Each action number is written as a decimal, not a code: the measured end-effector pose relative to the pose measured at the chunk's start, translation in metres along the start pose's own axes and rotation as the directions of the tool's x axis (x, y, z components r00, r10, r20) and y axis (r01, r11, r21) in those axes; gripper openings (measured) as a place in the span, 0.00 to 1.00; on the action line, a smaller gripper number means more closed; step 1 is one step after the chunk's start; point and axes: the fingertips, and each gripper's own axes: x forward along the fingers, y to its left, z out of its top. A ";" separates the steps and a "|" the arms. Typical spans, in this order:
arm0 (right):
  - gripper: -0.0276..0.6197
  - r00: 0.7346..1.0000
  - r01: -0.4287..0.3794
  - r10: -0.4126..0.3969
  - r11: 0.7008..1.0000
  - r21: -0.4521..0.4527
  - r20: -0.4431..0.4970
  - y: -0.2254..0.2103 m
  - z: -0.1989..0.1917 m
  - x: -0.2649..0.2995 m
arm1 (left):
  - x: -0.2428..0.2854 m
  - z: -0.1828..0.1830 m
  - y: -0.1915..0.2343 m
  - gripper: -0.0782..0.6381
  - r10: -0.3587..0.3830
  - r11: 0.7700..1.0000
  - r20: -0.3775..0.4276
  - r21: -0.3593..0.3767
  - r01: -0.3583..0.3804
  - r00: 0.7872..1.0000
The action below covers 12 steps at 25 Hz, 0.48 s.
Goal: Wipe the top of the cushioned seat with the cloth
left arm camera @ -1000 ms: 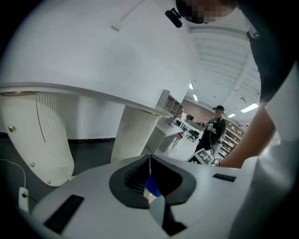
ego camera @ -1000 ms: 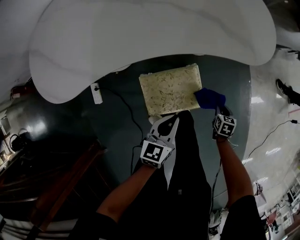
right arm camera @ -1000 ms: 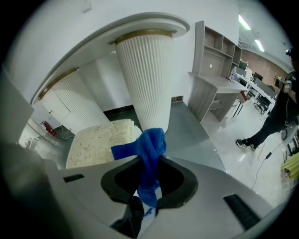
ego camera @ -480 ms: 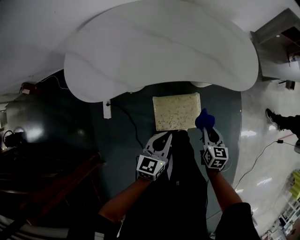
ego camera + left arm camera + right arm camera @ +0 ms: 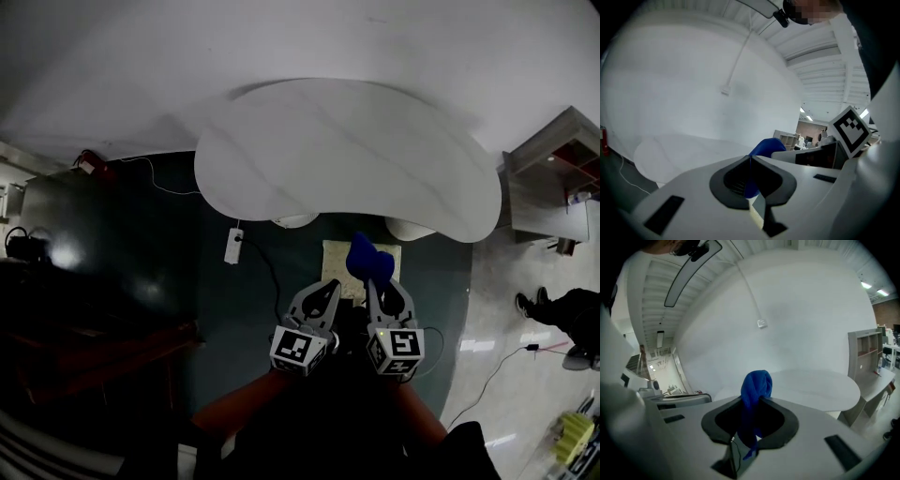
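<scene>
The cushioned seat (image 5: 337, 260) is a pale yellow square on the dark floor, far below and partly hidden behind both grippers. My right gripper (image 5: 374, 281) is shut on a bunched blue cloth (image 5: 367, 259), which sticks up from between its jaws, well above the seat. In the right gripper view the cloth (image 5: 756, 386) fills the gap of the gripper (image 5: 755, 403). My left gripper (image 5: 325, 289) hangs close beside the right one, with nothing in it. Its jaws meet at the tips in the left gripper view (image 5: 750, 157), where the cloth (image 5: 765, 146) shows just behind.
A large white curved table (image 5: 347, 150) stands beyond the seat on two round feet. A white power strip (image 5: 232, 246) with its cable lies on the floor to the left. A wooden shelf unit (image 5: 555, 173) and a person's legs (image 5: 555, 309) are at the right.
Both grippers have lifted away from the seat and drawn together. The blue cloth has left the seat's right edge and is held up high. The head view has pulled back, so the seat looks smaller.
</scene>
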 end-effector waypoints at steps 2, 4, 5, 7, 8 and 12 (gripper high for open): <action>0.18 0.999 -0.032 0.033 0.999 -0.033 0.023 0.022 0.020 -0.006 | -0.011 0.024 0.005 0.14 0.031 0.999 0.052 0.011 -0.031 0.998; 0.18 0.998 -0.053 0.056 0.996 -0.073 0.040 0.038 0.038 -0.012 | -0.018 0.046 0.011 0.14 0.048 0.998 0.086 0.034 -0.051 0.995; 0.18 0.997 -0.056 0.061 0.994 -0.097 0.049 0.045 0.047 -0.014 | -0.021 0.056 0.014 0.14 0.054 0.998 0.101 0.039 -0.058 0.993; 0.18 0.995 -0.052 0.064 0.988 -0.147 0.076 0.057 0.066 -0.018 | -0.028 0.077 0.020 0.14 0.065 0.997 0.144 0.036 -0.071 0.987; 0.18 0.993 -0.050 0.067 0.984 -0.169 0.095 0.064 0.075 -0.019 | -0.031 0.086 0.022 0.14 0.070 0.996 0.164 0.036 -0.077 0.984; 0.18 0.987 -0.063 0.092 0.976 -0.208 0.133 0.084 0.094 -0.024 | -0.044 0.108 0.023 0.14 0.079 0.995 0.199 0.044 -0.090 0.977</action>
